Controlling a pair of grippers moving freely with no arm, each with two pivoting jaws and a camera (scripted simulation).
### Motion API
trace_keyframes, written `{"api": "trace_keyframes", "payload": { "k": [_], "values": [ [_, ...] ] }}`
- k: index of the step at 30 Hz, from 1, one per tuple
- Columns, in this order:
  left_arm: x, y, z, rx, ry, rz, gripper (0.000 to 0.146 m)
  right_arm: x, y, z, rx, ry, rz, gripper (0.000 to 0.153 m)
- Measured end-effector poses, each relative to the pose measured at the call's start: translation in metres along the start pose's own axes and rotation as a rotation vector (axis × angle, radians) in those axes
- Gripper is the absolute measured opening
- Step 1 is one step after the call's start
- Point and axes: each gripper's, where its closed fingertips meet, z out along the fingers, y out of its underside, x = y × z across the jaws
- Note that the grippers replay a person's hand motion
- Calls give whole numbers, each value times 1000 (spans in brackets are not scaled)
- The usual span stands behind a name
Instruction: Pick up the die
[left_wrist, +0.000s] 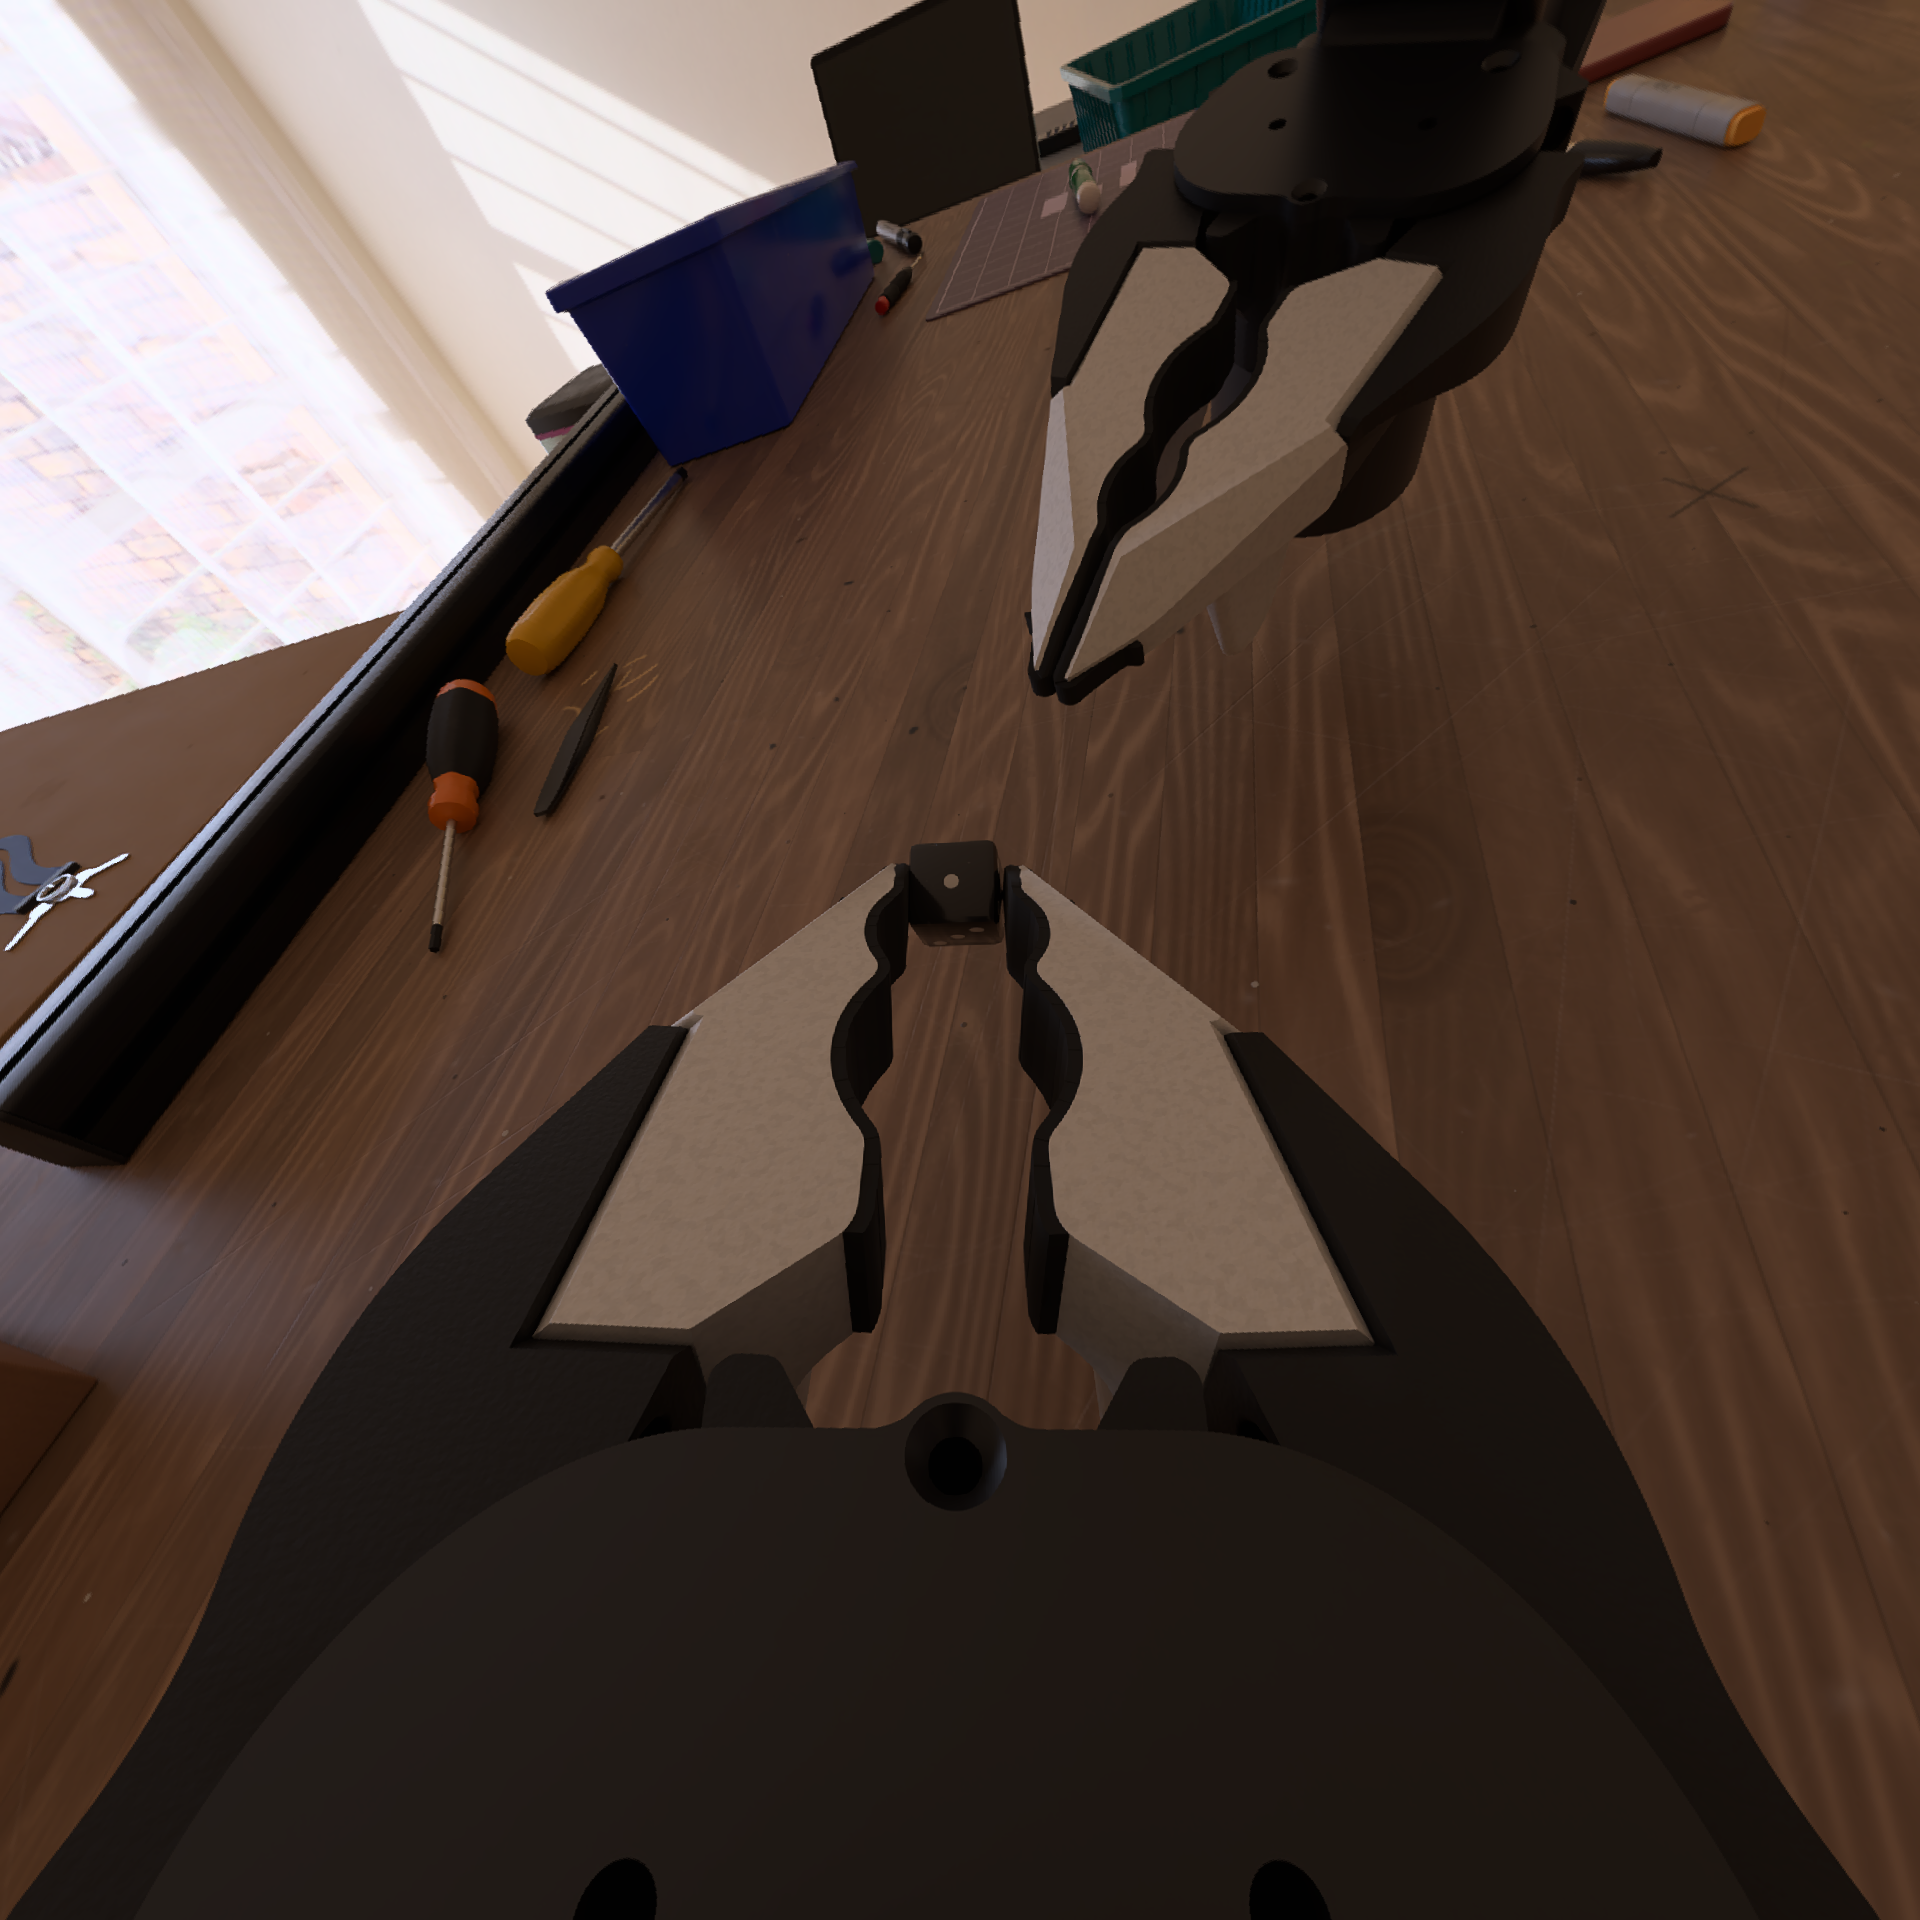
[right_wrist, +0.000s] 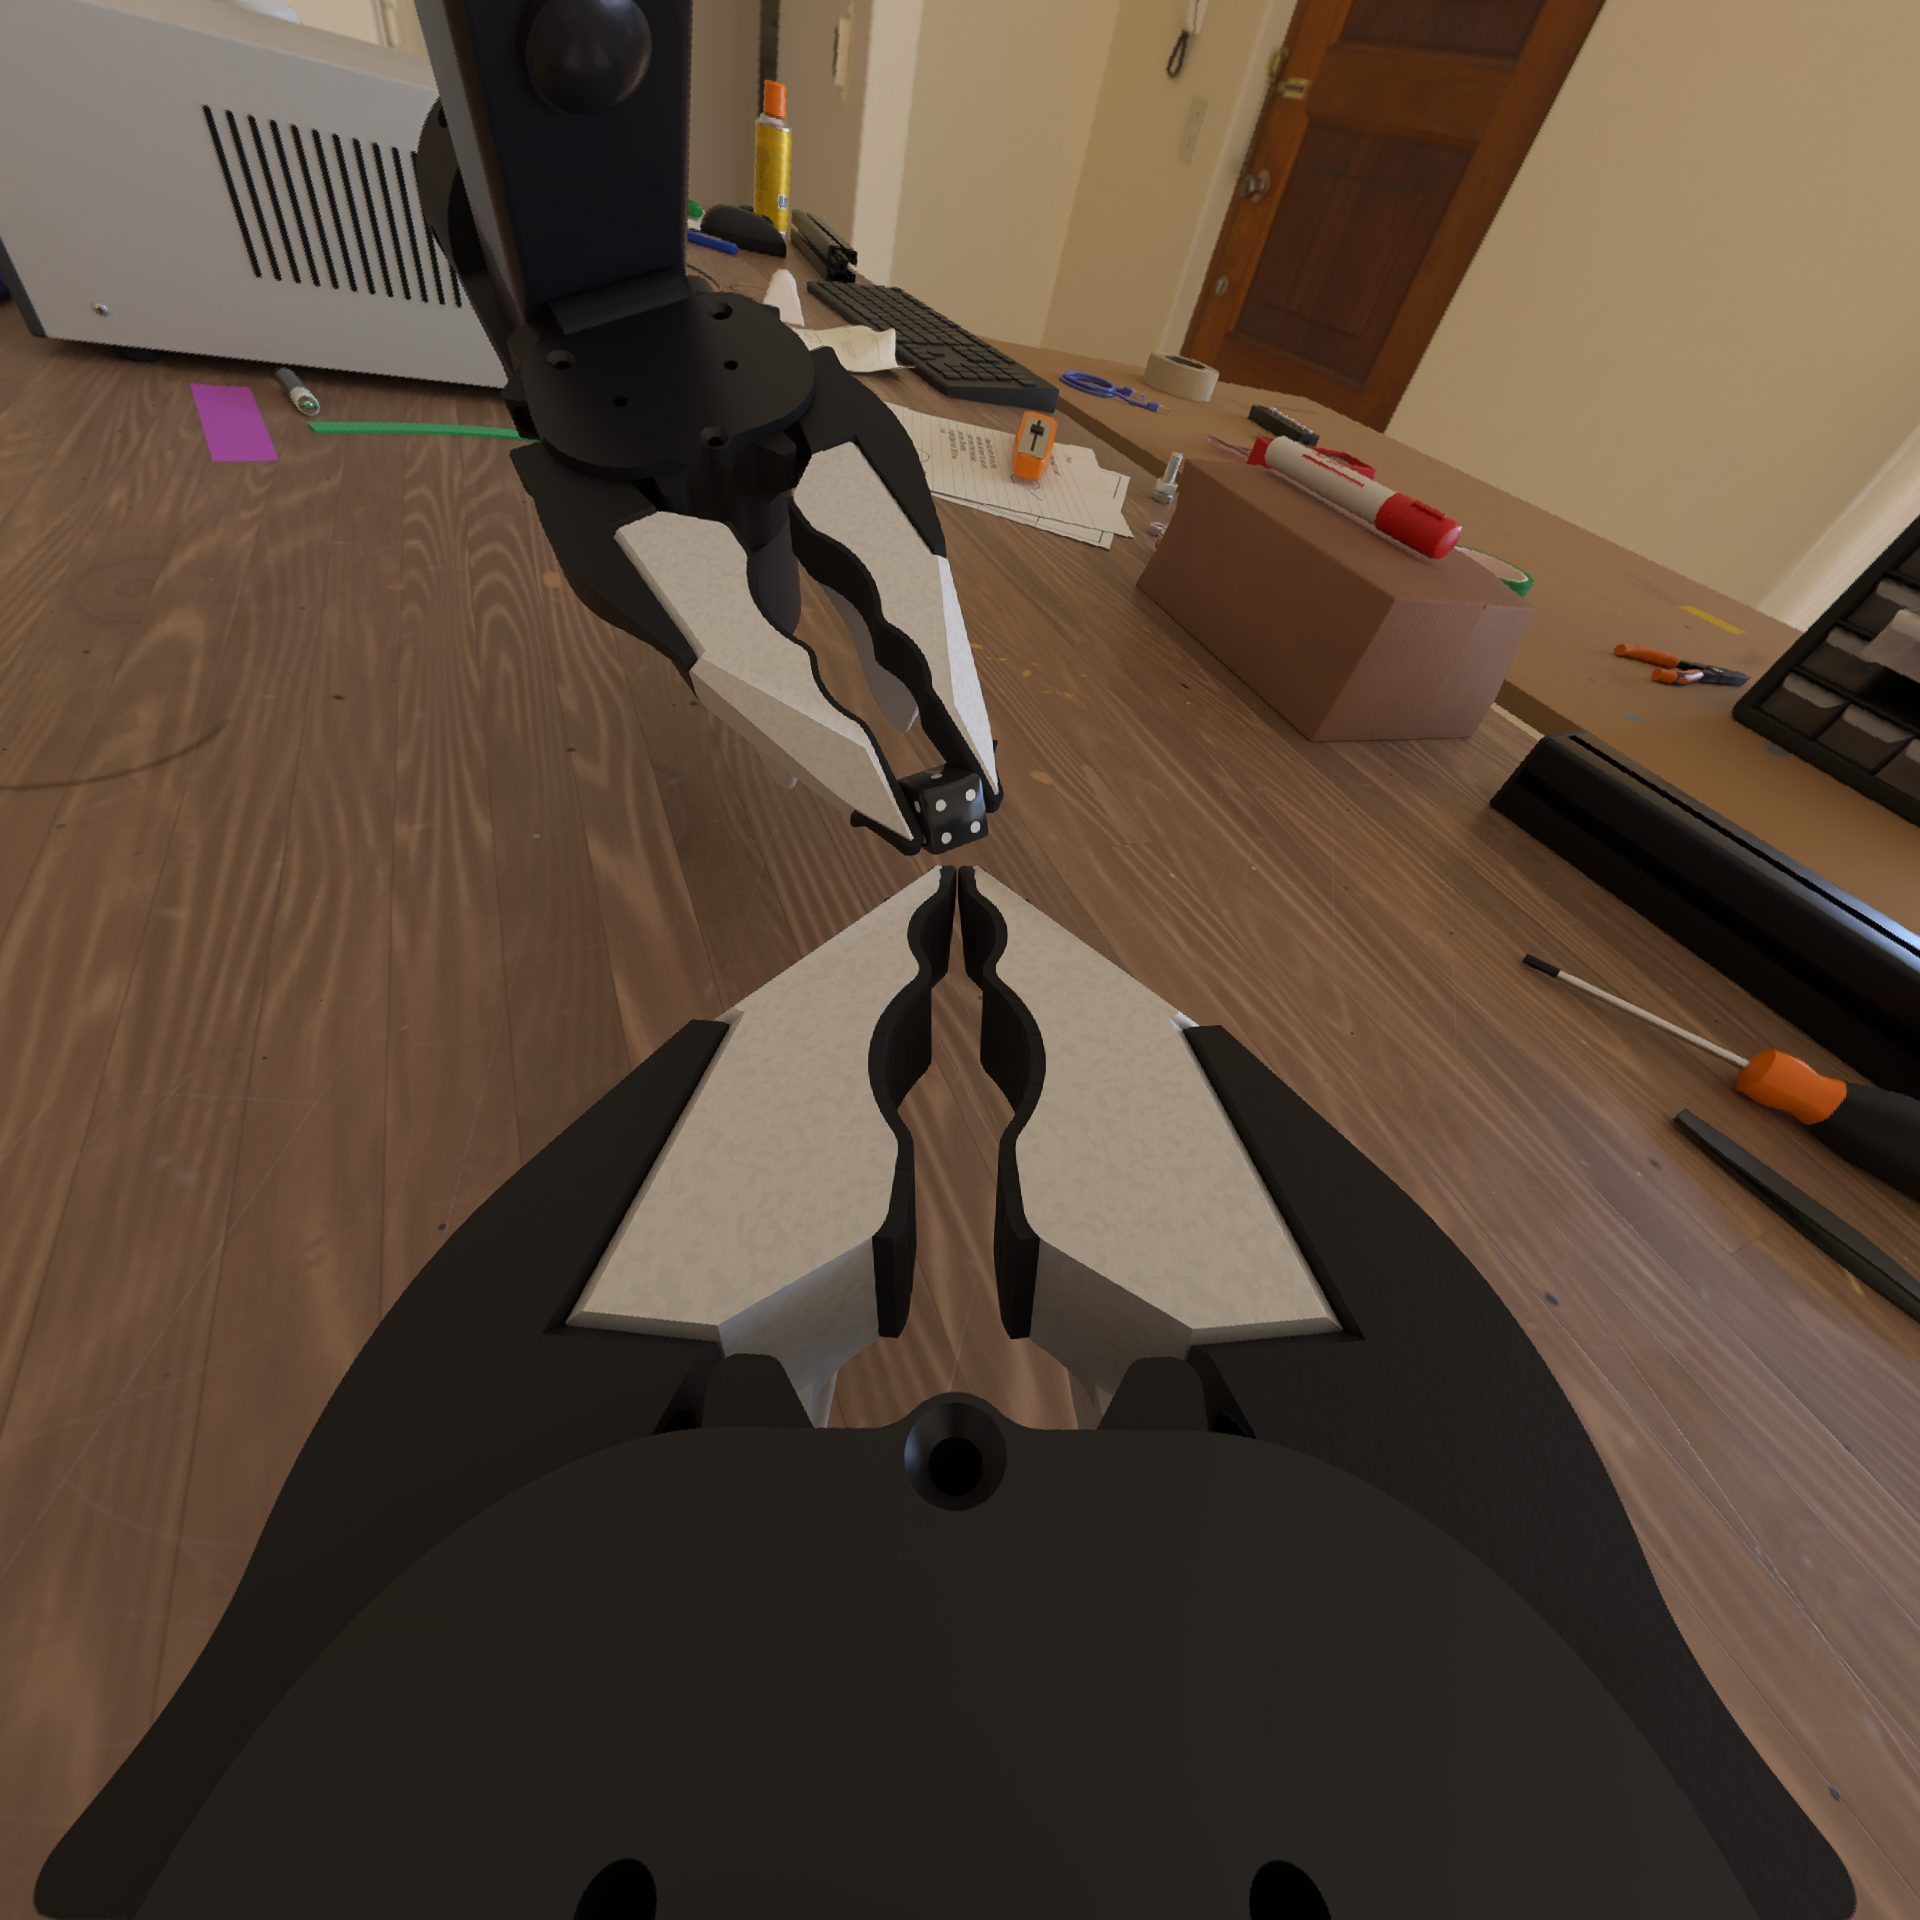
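Observation:
The die (left_wrist: 953, 896) is a small black cube with white pips. It sits between the tips of my left gripper (left_wrist: 954, 883), which is shut on it just above the wooden table (left_wrist: 1351, 935). In the right wrist view the die (right_wrist: 954, 810) shows pinched at the left gripper's tips (right_wrist: 951, 805), and I cannot tell if it is clear of the table. My right gripper (right_wrist: 956, 878) is shut and empty, its tips just short of the die. It also shows in the left wrist view (left_wrist: 1060, 681), beyond the die.
On one side lie a yellow screwdriver (left_wrist: 566, 613), an orange-black screwdriver (left_wrist: 457, 769), a blue bin (left_wrist: 727, 312) and a black rail (left_wrist: 260, 790). A cardboard box (right_wrist: 1330, 613) with a red marker (right_wrist: 1361, 504), papers (right_wrist: 1029, 468) and a keyboard (right_wrist: 925, 338) lie beyond.

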Motion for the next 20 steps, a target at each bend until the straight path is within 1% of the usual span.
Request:
{"api": "trace_keyframes", "payload": {
  "k": [10, 15, 17, 20],
  "values": [
    [-2, 0, 0, 1, -7, -14, 18, 0, 1, 1, -7, -7, -6, 2],
    [-4, 0, 0, -3, -19, -20, 18, -1, 2, 3, -19, 1, -40, 2],
    [-7, -2, -2, 16, -23, -49, 18, -2, 4, 5, -35, 9, -61, 2],
    [-11, -6, -5, 61, 13, -166, 18, -4, 7, 7, -58, 26, -110, 6]
  ]
}}
